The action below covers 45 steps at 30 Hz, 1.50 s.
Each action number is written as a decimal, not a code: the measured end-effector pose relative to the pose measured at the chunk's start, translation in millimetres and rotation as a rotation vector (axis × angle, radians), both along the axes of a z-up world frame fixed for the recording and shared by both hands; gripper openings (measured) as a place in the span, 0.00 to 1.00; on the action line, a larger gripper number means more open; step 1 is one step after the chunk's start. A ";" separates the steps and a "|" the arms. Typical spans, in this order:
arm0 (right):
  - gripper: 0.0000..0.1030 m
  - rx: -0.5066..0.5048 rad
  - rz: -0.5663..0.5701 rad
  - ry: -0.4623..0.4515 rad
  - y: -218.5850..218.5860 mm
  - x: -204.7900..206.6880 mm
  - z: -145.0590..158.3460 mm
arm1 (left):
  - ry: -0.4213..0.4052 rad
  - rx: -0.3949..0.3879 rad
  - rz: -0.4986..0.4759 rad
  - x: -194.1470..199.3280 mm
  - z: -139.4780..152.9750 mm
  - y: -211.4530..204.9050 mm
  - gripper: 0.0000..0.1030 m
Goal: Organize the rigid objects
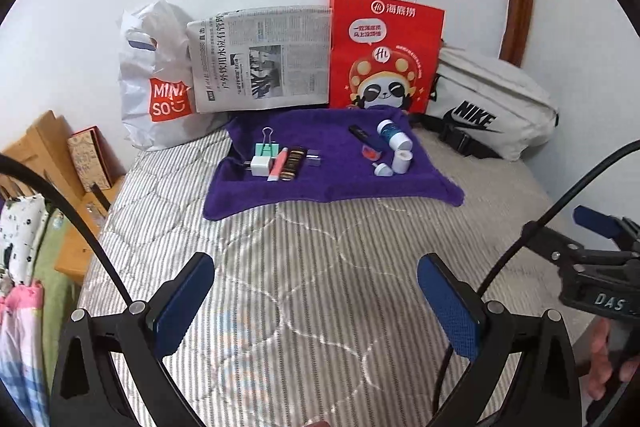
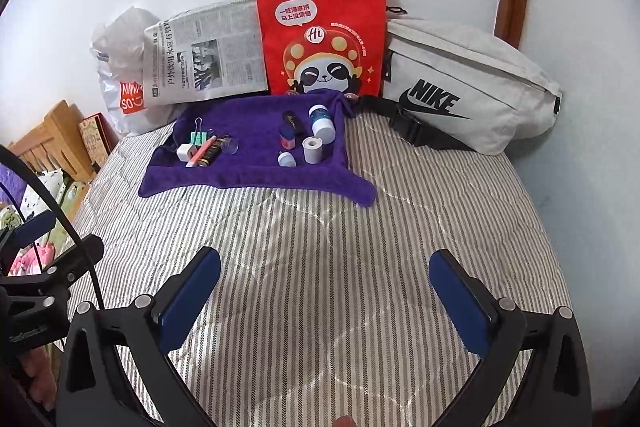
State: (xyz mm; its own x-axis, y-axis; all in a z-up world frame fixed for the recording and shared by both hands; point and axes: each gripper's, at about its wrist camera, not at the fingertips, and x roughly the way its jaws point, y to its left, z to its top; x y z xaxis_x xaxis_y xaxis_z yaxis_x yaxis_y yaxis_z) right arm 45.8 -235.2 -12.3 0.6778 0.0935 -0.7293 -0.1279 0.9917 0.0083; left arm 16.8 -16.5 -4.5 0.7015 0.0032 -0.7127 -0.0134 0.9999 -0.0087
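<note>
We hold the left gripper (image 1: 316, 301) low over the striped bed cover (image 1: 304, 267), its blue fingers (image 1: 184, 303) spread wide with nothing between them; the right gripper (image 2: 326, 297) hangs beside it in the same way, its jaws wide apart and empty, well short of the objects.

Further up the bed lies a purple towel (image 1: 304, 187), and the small rigid things sit on it in two clusters; on the left a mint binder clip (image 1: 267, 147), a white charger plug (image 1: 260, 166), a pink tube (image 1: 278, 166) and a dark ribbed case (image 1: 294, 163) lie close together, touching or nearly so, with a small clear piece (image 1: 314, 159) just beside the case; on the right a dark stick with a red end (image 1: 364, 143), a white bottle with a blue label (image 1: 394, 135) lying on its side, an upright white cylinder (image 1: 402, 162) and a small white cap (image 1: 382, 169) sit near each other.

Behind the towel, against the wall, stand a white Miniso bag (image 1: 156, 83), a folded newspaper (image 1: 260, 59) and a red paper bag with a panda (image 1: 386, 55); a pale Nike pouch (image 2: 464, 87) lies to the right of them; a wooden headboard (image 1: 36, 143) shows at the left edge.
</note>
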 end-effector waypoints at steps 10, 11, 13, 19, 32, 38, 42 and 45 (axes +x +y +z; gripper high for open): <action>1.00 -0.010 0.002 -0.011 5.8 -4.5 4.9 | 0.011 0.015 0.033 -1.9 -1.9 7.8 1.00; 1.00 -0.010 0.003 -0.012 5.5 -4.3 5.0 | 0.011 0.020 0.035 -2.2 -2.3 8.4 1.00; 1.00 -0.014 0.004 -0.013 5.7 -4.3 5.0 | 0.012 0.019 0.038 -2.5 -2.8 9.7 1.00; 1.00 -0.024 0.000 -0.017 5.7 -5.4 4.9 | 0.016 -0.002 0.038 -2.1 -4.4 13.0 1.00; 1.00 -0.030 -0.006 -0.020 3.8 -6.3 6.3 | 0.026 0.009 0.043 -1.7 -6.2 11.8 1.00; 1.00 -0.031 -0.006 -0.021 3.6 -6.5 6.5 | 0.032 0.014 0.041 -1.9 -7.1 11.7 1.00; 1.00 -0.032 -0.005 -0.021 2.9 -6.3 6.8 | 0.032 0.012 0.045 -1.9 -7.0 10.2 1.00; 1.00 -0.029 -0.003 -0.021 3.0 -6.7 6.8 | 0.030 0.014 0.049 -1.9 -7.2 10.9 1.00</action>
